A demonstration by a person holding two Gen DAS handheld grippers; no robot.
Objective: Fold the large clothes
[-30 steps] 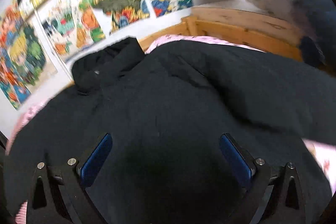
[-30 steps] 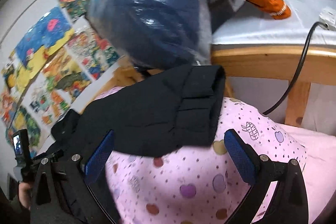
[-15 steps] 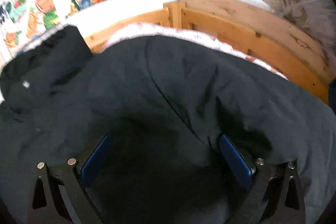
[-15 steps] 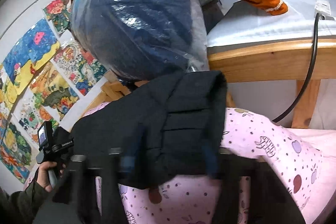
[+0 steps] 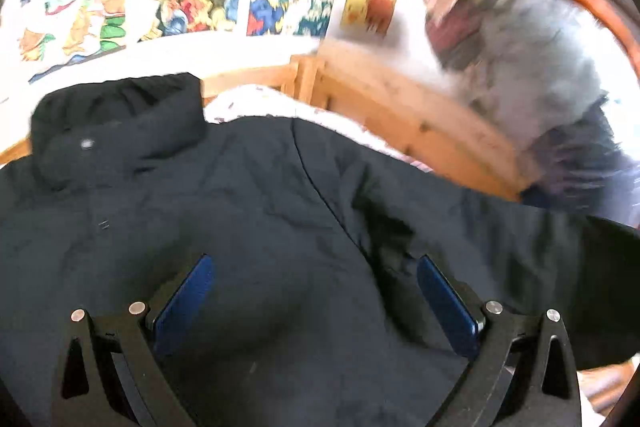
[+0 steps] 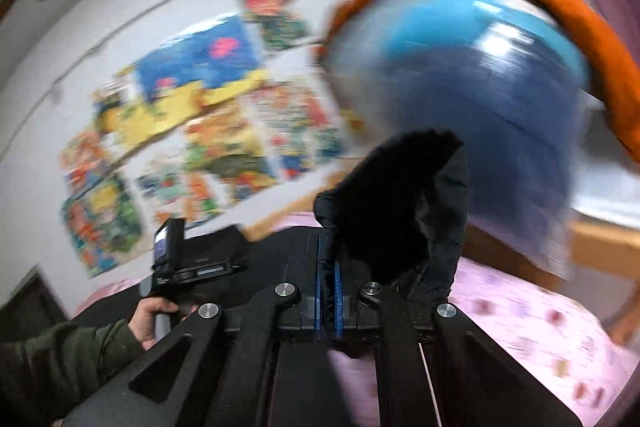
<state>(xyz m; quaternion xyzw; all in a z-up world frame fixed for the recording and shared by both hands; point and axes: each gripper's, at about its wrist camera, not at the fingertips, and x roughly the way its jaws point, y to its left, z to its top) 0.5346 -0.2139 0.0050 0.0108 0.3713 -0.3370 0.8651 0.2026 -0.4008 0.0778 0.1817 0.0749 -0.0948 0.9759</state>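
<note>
Our right gripper (image 6: 328, 291), spread wide a second ago, now pinches the black jacket's sleeve cuff (image 6: 400, 211) and lifts it off the pink bedsheet (image 6: 540, 327) (the first fold begins), while our left gripper (image 5: 316, 291) hovers spread over the jacket (image 5: 260, 195) lying flat.
</note>
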